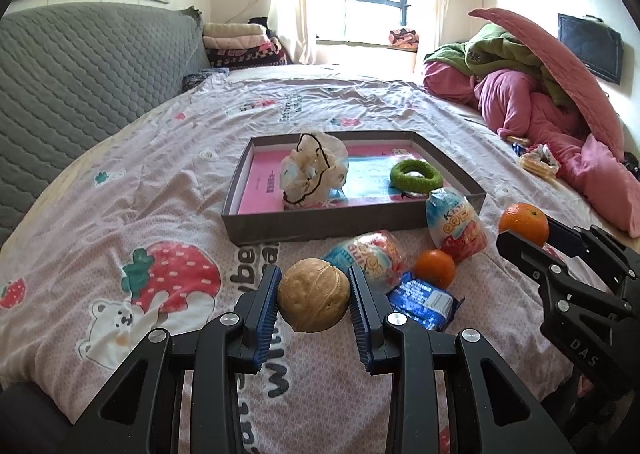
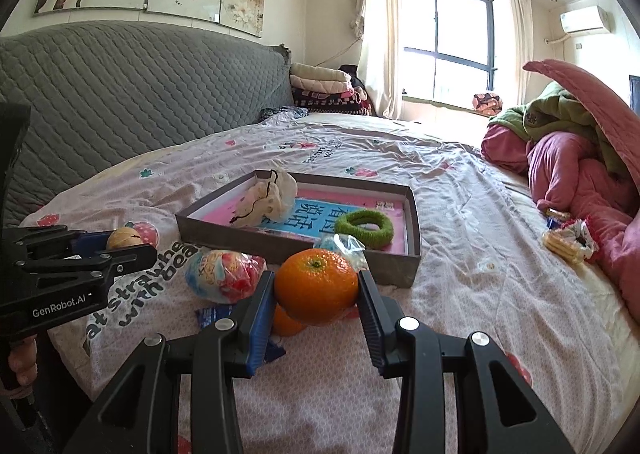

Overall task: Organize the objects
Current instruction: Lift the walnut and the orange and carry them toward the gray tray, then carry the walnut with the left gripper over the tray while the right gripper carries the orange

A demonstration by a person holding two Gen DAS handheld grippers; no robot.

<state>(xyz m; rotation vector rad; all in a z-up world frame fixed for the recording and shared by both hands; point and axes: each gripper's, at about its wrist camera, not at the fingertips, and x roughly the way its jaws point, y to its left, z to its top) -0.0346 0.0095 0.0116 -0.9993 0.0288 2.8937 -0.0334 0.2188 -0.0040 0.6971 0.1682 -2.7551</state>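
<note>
Now left gripper (image 1: pixel 314 296) pinches walnut (image 1: pixel 313 295); right gripper (image 2: pixel 316 288) pinches stem-up orange (image 2: pixel 316 286).

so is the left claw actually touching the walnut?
Touching. The left wrist view shows the left claw with both blue pads pressed against the walnut's sides, no gap, holding it above the bedsheet.

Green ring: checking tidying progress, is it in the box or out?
In: the green ring lies on the box's pink floor.

Right tongs (image 2: pixel 317 290) clamp an orange (image 2: pixel 316 280) just before the grey box (image 2: pixel 280 244) on the bed (image 2: pixel 460 254)
</note>
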